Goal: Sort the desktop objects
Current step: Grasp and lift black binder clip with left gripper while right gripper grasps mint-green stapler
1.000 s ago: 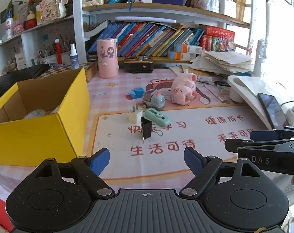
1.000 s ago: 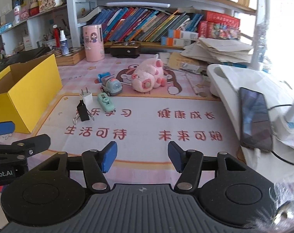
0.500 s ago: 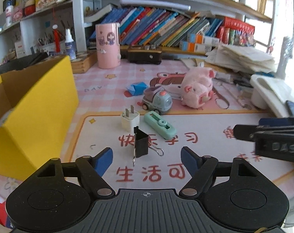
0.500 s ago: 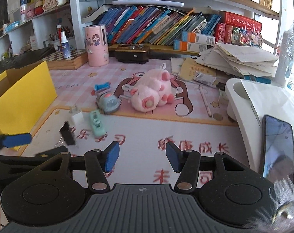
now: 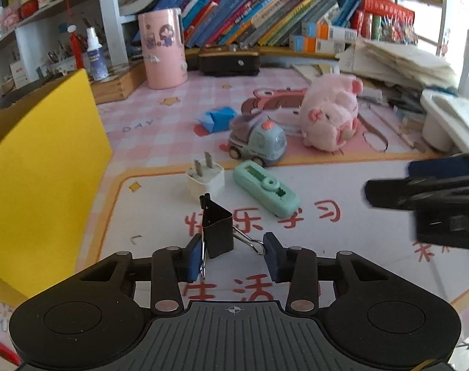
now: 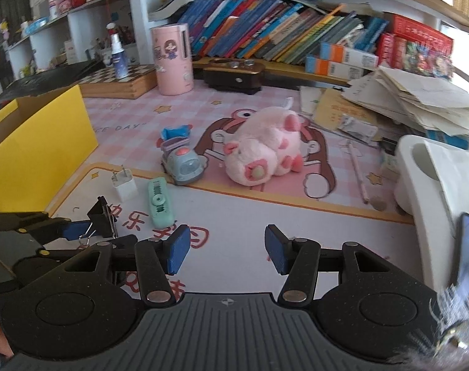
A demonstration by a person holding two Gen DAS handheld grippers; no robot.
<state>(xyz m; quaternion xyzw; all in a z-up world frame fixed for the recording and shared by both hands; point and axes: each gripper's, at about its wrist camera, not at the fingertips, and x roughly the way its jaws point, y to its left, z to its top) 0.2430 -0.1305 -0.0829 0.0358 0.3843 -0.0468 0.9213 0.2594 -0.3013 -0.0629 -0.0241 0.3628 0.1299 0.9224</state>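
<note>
Left claw [image 5: 233,256] closing around binder clip [image 5: 217,230] (handle side visible only here)

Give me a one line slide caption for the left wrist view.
Left gripper fingers closing around a black binder clip on the desk mat, yellow box alongside.

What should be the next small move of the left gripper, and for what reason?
Probably finish closing. The left gripper has its jaws closing around the black binder clip, which stands between them on the desk mat; one side looks in contact, the other only reaches the wire handle. Lifting should wait.
</note>
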